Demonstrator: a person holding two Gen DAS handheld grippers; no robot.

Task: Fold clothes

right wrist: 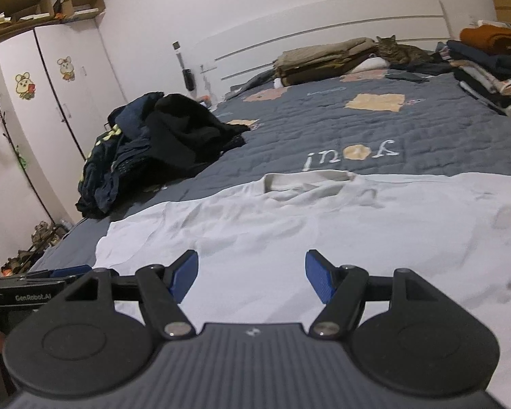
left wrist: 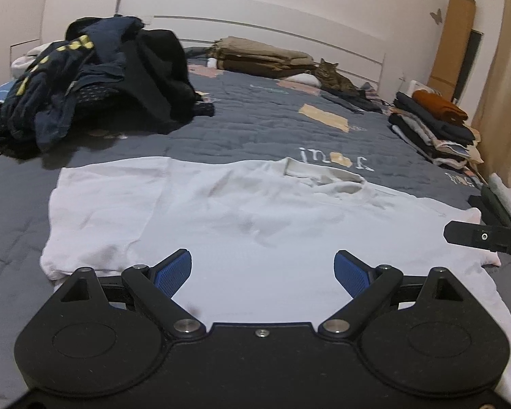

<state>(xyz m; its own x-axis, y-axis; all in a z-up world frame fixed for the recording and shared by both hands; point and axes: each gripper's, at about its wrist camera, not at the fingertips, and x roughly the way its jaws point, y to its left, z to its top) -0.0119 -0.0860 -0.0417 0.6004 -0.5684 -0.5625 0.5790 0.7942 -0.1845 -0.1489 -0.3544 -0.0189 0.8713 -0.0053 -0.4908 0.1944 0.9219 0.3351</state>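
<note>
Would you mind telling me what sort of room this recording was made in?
Most likely a home bedroom: a bed with a grey quilt and white headboard, a wardrobe, and a cat resting beside folded clothes.

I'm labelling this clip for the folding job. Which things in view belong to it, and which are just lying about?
Part of the job:
white T-shirt, spread flat
heap of dark unfolded clothes
folded stack
left tongs and right tongs, both open, empty

Lying about:
cat
beige folded bedding
wardrobe
</note>
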